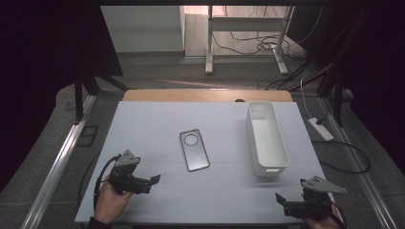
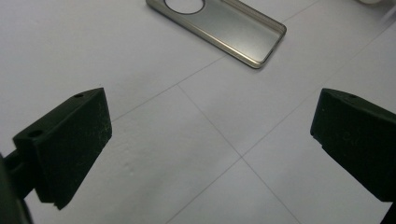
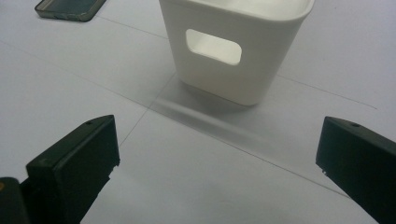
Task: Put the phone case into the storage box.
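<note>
A grey translucent phone case (image 1: 194,150) with a round camera hole lies flat near the middle of the white table (image 1: 153,124). To its right stands a long white bin (image 1: 266,138) with a handle slot in its near end (image 3: 214,46). My left gripper (image 1: 154,181) rests at the front left, open, its jaws wide apart over bare table, with the phone case (image 2: 224,28) ahead of it. At the front right my right gripper (image 1: 279,198) is open too, facing the bin (image 3: 238,51), nothing between its jaws. The case's corner (image 3: 70,9) lies at the far left of the right gripper view.
A wooden strip (image 1: 205,95) edges the table's far side. Beyond it are a desk frame (image 1: 248,38) and loose cables (image 1: 267,45) on the floor. A power strip (image 1: 321,129) lies right of the table. Metal rails (image 1: 57,162) run along both sides.
</note>
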Demonstrator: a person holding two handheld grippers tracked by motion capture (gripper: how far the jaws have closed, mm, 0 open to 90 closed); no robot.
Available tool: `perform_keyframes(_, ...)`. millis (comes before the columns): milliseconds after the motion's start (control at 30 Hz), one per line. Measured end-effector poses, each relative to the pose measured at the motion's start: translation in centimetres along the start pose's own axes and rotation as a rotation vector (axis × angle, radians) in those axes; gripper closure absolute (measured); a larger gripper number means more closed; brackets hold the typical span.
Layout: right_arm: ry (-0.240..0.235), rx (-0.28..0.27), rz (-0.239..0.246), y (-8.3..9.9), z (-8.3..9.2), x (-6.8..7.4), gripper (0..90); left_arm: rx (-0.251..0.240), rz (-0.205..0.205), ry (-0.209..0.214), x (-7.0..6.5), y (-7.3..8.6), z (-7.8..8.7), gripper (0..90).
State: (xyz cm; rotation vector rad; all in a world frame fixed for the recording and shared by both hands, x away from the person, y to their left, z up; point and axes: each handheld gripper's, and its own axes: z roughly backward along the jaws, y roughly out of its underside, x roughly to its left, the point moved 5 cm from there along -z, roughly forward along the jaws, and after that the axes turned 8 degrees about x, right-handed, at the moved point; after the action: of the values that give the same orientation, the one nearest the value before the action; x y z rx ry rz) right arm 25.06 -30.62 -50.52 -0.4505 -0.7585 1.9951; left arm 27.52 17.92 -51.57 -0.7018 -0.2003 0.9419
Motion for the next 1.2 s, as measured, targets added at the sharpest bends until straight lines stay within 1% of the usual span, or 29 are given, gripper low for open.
perform_keyframes(233,-0.002,0.001,0.000,0.0,0.0,0.0,0.0,0.001,-0.017,0.004,-0.1,-1.2,-0.5,0.0)
perform_keyframes(333,-0.003,0.001,0.000,0.0,0.0,0.0,0.0,0.002,-0.023,0.018,-0.2,-1.8,-0.7,0.0)
perform_keyframes(500,-0.004,0.001,0.000,0.0,0.0,0.0,0.0,0.006,-0.034,0.027,-0.3,-2.8,-1.3,0.0)
perform_keyframes(733,-0.006,0.001,0.001,0.0,0.0,0.0,0.0,0.027,-0.053,0.031,-0.3,-3.9,-2.2,0.0)
perform_keyframes(833,-0.005,0.003,0.003,0.0,0.0,0.0,0.0,0.038,-0.072,0.032,-0.2,-4.4,-2.7,0.0)
perform_keyframes(900,-0.005,0.004,0.004,0.0,0.0,0.0,0.0,0.039,-0.068,0.034,-0.3,-4.6,-2.8,0.0)
perform_keyframes(933,-0.006,0.004,0.004,0.0,-0.1,0.0,0.0,0.044,-0.076,0.034,-0.3,-4.8,-3.0,0.0)
perform_keyframes(1033,-0.006,0.004,0.004,0.0,-0.1,0.0,0.0,0.049,-0.077,0.039,-0.4,-5.2,-3.3,0.0)
perform_keyframes(1100,-0.006,0.005,0.004,0.0,-0.1,0.0,0.0,0.054,-0.089,0.043,-0.5,-5.7,-3.7,0.0)
perform_keyframes(1200,-0.006,0.005,0.004,0.0,-0.1,0.0,0.0,0.059,-0.087,0.050,-0.6,-6.0,-4.0,0.0)
